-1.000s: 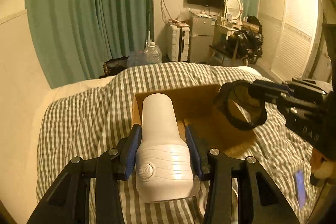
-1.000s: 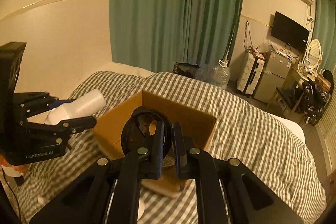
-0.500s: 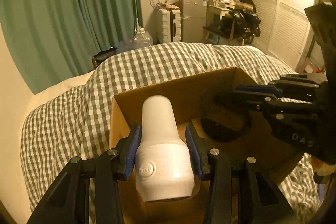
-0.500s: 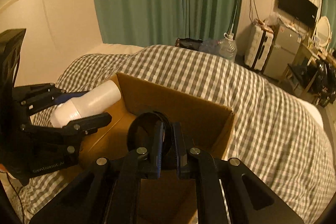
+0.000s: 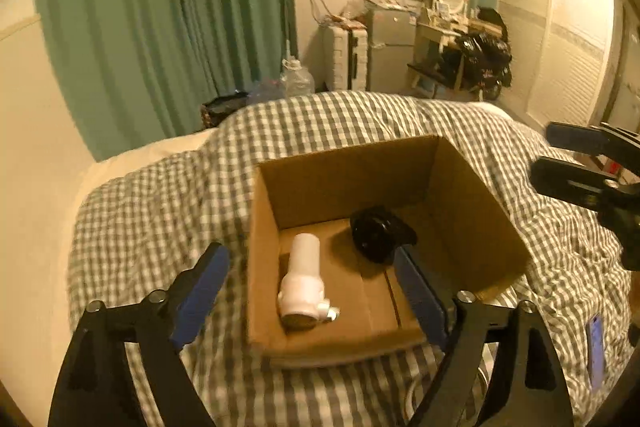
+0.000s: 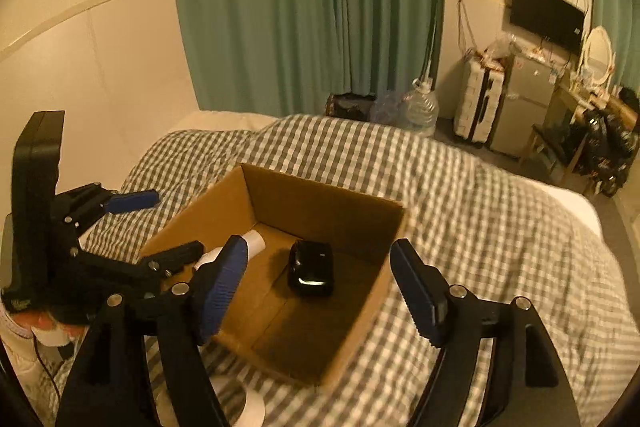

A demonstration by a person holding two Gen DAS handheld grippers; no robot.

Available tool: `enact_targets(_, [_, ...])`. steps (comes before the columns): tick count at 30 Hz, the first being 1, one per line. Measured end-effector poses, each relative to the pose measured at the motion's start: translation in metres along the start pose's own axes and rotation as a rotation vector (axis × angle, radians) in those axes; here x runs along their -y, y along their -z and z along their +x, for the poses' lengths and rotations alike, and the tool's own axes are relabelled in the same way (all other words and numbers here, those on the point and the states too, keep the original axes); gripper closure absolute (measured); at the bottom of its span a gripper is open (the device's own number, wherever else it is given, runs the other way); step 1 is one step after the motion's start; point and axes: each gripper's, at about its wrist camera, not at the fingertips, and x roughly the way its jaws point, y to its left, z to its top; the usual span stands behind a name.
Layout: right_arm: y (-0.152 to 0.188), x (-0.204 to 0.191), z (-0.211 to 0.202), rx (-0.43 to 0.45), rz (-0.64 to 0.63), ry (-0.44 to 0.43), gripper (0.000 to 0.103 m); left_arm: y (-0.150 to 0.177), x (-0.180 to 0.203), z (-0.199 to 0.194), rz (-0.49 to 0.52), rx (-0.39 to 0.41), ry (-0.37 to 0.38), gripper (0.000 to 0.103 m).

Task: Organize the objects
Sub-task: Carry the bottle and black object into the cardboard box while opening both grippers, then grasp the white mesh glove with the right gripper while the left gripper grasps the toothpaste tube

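1. The white bottle-shaped device [image 5: 303,283] lies on its side on the floor of the cardboard box [image 5: 476,203], at the box's left side in the left wrist view. Its long axis runs front to back; the narrow end points to the far wall, the wide base toward the left camera.
2. The black goggles [image 5: 380,234] rest on the box floor, just right of the device and apart from it.
3. The box sits open-topped on the checked duvet [image 5: 160,203].
4. Left gripper [image 5: 316,297]: jaws spread wide, empty, above the box's near edge.
5. Right gripper [image 6: 320,287]: jaws spread wide, empty, above the box.
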Motion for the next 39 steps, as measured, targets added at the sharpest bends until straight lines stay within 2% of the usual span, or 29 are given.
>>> enact_targets(2, [0.002,-0.005,-0.019,0.011,-0.012,0.011,0.023,0.006,0.001,-0.02,0.006,0.018,-0.026,0.009])
enact_targets(7, [0.017,-0.026,-0.069,0.045,-0.081,0.078,0.018,0.026,0.002,-0.068,0.002,0.07,-0.079,0.007])
enact_targets(13, [0.041,-0.054,-0.105,0.052,-0.143,0.097,0.017,0.058,0.0,-0.105,0.0,0.075,-0.154,0.006])
enact_targets(19, [0.082,-0.087,-0.124,0.024,-0.195,0.069,0.017,0.107,-0.011,-0.125,-0.075,0.058,-0.142,0.006])
enact_targets(28, [0.141,-0.125,-0.118,-0.065,-0.222,-0.003,0.017,0.178,-0.024,-0.131,-0.21,0.016,-0.13,0.006])
enact_targets(35, [0.175,-0.157,-0.093,-0.168,-0.276,-0.084,0.017,0.213,-0.011,-0.128,-0.152,-0.028,-0.145,0.006])
enact_targets(39, [0.191,-0.167,-0.074,-0.241,-0.289,-0.125,0.017,0.224,-0.004,-0.125,-0.127,-0.043,-0.12,0.006])
